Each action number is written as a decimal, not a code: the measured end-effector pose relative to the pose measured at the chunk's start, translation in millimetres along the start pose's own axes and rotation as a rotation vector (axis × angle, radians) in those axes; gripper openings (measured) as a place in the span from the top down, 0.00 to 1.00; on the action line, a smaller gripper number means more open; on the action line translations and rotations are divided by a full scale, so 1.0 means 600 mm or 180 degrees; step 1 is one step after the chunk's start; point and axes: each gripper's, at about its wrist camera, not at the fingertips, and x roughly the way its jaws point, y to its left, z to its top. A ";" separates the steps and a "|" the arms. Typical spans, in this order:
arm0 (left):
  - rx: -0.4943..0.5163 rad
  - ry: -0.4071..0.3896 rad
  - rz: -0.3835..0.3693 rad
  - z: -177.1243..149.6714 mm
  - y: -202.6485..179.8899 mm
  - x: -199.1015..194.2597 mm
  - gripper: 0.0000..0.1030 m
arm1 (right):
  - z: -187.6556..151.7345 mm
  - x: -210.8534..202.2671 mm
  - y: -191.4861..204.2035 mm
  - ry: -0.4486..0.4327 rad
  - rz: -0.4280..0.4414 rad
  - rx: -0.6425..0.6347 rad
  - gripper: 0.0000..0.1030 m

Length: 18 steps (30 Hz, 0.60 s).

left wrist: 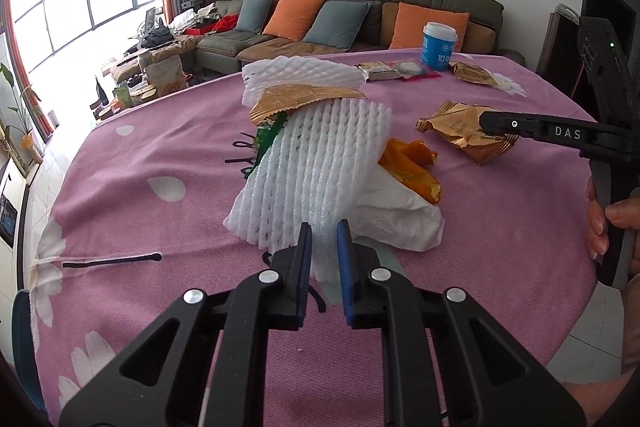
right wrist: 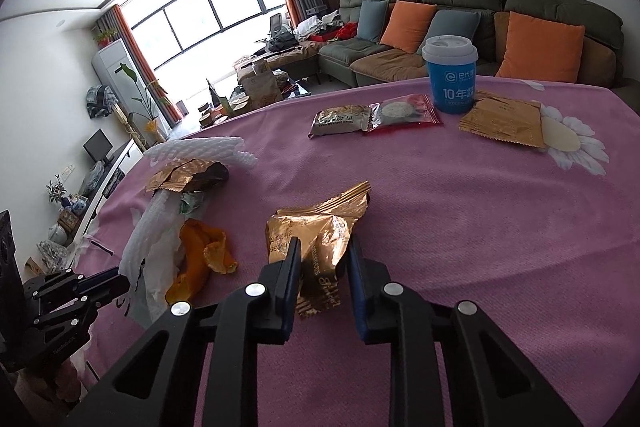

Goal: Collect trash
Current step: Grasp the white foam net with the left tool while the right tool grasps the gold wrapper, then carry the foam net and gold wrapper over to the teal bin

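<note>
A white foam net [left wrist: 320, 163] lies on the pink tablecloth [left wrist: 160, 155], and my left gripper [left wrist: 325, 247] is shut on its near edge. A torn gold wrapper [left wrist: 304, 97] and a second foam net [left wrist: 300, 71] rest at its far end. Orange peel [left wrist: 412, 167] and a white tissue [left wrist: 400, 219] lie at its right side. Further right is a crumpled gold wrapper [right wrist: 316, 231], with my right gripper [right wrist: 324, 255] shut on it. In the left wrist view this gripper [left wrist: 494, 129] reaches in from the right, a hand on its handle.
A blue paper cup [right wrist: 450, 79] with a white lid stands upright at the table's far side. Beside it lie a grey snack packet [right wrist: 340, 121], a red packet [right wrist: 404, 113] and a flat gold packet [right wrist: 504, 121]. A sofa stands behind the table.
</note>
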 end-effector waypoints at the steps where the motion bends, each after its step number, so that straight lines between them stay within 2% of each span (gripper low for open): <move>1: 0.0009 -0.0020 0.0004 0.000 -0.002 -0.005 0.87 | -0.001 -0.002 0.002 -0.0010 0.0016 -0.0002 0.87; 6: 0.0022 -0.0105 0.0034 0.000 0.000 -0.029 0.88 | -0.001 -0.016 0.012 -0.0091 0.0087 -0.0033 0.93; 18: -0.0060 -0.0272 0.0120 -0.018 0.017 -0.091 0.88 | 0.007 -0.064 0.053 -0.0281 0.0376 -0.0092 0.94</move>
